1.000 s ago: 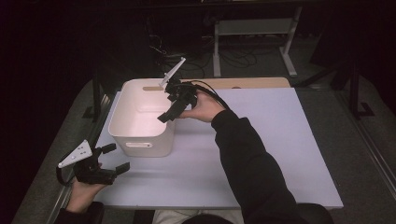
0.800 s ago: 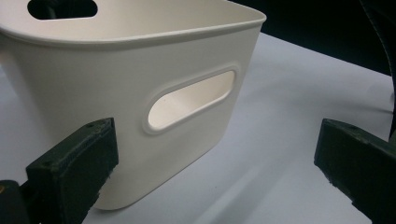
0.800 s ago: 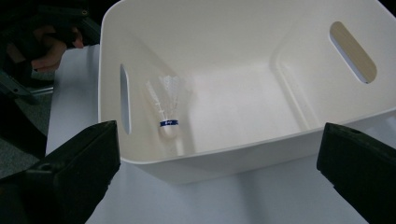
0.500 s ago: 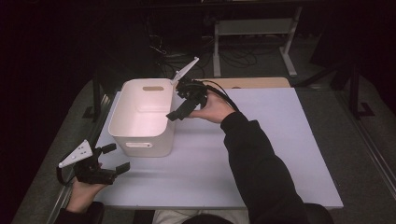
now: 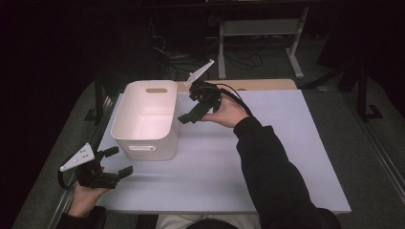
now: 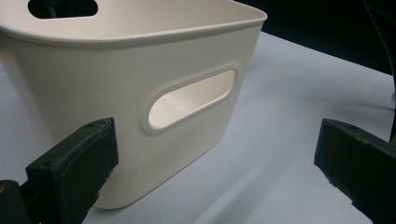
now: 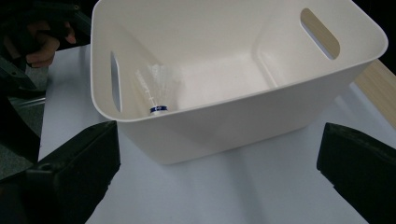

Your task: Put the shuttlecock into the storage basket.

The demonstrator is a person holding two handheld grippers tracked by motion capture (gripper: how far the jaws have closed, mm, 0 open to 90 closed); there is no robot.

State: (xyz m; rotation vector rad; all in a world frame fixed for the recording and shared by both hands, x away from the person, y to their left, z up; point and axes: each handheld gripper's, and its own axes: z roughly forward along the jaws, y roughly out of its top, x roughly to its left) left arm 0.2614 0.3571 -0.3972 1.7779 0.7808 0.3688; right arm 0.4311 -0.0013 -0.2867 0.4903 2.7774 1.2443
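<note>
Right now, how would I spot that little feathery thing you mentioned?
Find the white bin on the table's left half. Inside, near the wall with a slot handle, lies a shuttlecock: white feathers, with a blue band around its base.

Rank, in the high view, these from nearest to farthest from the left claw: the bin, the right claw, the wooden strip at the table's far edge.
From the left claw, at the near left corner:
1. Bin, just ahead of it.
2. Right claw, beside the bin's right rim.
3. Wooden strip, along the far edge.
</note>
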